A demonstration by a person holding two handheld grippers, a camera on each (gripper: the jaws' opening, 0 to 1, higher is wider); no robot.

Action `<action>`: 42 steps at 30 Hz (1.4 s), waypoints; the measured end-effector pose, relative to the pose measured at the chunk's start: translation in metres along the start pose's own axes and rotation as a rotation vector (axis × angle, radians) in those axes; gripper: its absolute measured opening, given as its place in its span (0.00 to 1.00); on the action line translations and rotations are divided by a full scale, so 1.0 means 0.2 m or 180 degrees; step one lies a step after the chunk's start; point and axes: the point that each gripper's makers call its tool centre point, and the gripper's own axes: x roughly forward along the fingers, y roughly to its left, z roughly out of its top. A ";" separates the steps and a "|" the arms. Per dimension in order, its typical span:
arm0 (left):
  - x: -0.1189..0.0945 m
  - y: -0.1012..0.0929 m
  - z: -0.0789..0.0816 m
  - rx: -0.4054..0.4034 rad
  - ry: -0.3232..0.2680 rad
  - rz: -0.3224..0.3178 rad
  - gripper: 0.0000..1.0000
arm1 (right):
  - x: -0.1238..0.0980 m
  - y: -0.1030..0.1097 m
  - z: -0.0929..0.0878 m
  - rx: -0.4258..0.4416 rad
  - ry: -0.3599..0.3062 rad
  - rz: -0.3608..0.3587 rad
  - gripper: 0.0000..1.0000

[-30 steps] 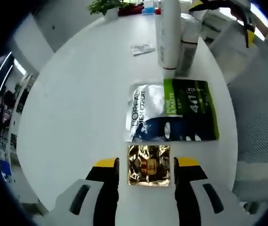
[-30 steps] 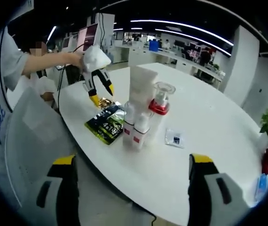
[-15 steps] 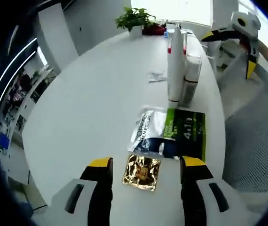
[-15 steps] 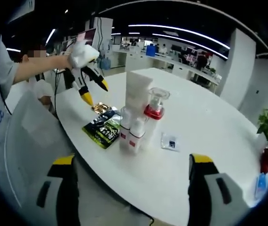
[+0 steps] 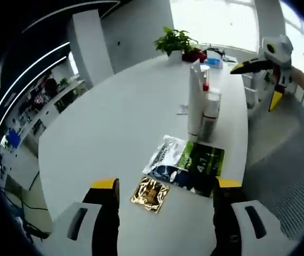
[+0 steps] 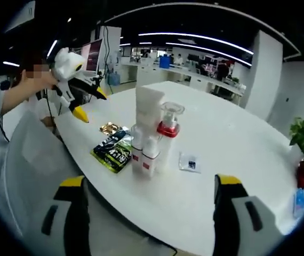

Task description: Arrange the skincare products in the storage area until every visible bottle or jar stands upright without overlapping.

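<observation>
A cluster of upright skincare products stands on the white table (image 6: 232, 138): a tall white tube (image 6: 149, 109), a pump bottle with a red collar (image 6: 169, 125) and two small white bottles (image 6: 143, 154). In the left gripper view the tube (image 5: 196, 96) rises beside a clear-capped bottle (image 5: 210, 114). A green-and-black sachet (image 5: 186, 166) and a gold sachet (image 5: 150, 193) lie flat in front. My left gripper (image 5: 166, 184) hovers open above the gold sachet, holding nothing. My right gripper (image 6: 150, 181) is open, off the table's near edge.
A small flat sample sachet (image 6: 188, 162) lies behind the bottles. A potted plant (image 5: 176, 40) stands at the table's far end. A person's arm and sleeve show at the left of the right gripper view. Office desks fill the background.
My left gripper has risen and pulled back from the gold sachet, which now looks smaller and farther. The right gripper has barely moved. The products stay in place.
</observation>
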 end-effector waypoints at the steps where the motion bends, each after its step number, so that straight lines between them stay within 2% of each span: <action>1: -0.02 -0.02 0.00 -0.0026 -0.0027 0.0003 0.73 | 0.00 0.00 0.00 -0.0012 0.0015 -0.0008 0.99; 4: -0.05 -0.04 0.00 -0.0107 -0.0093 -0.0004 0.75 | -0.01 -0.02 0.02 -0.0003 0.0002 -0.0017 0.99; 9: -0.10 -0.05 -0.02 -0.0146 -0.0060 0.0058 0.77 | -0.01 -0.03 0.04 0.0038 -0.0013 -0.0003 0.99; 18: -0.18 -0.07 -0.05 -0.0310 -0.0126 0.0170 0.83 | 0.02 -0.04 0.06 0.0068 -0.0016 0.0001 0.99; 23: -0.18 -0.08 -0.05 -0.0416 -0.0140 0.0218 0.90 | 0.03 -0.05 0.07 0.0079 -0.0036 -0.0033 0.99; 27: -0.18 -0.10 -0.05 -0.0377 -0.0138 0.0182 0.90 | 0.03 -0.07 0.06 0.0108 -0.0031 -0.0075 0.99; 31: -0.16 -0.12 -0.02 -0.0341 -0.0162 0.0153 0.95 | 0.02 -0.07 0.04 0.0092 0.0022 -0.0070 0.99; 38: -0.15 -0.16 -0.02 -0.0361 -0.0162 0.0128 0.97 | 0.04 -0.12 0.03 0.0089 0.0031 -0.0030 0.99; 42: -0.15 -0.17 -0.02 -0.0436 -0.0154 0.0182 0.97 | 0.07 -0.16 0.00 0.0088 0.0093 0.0011 0.99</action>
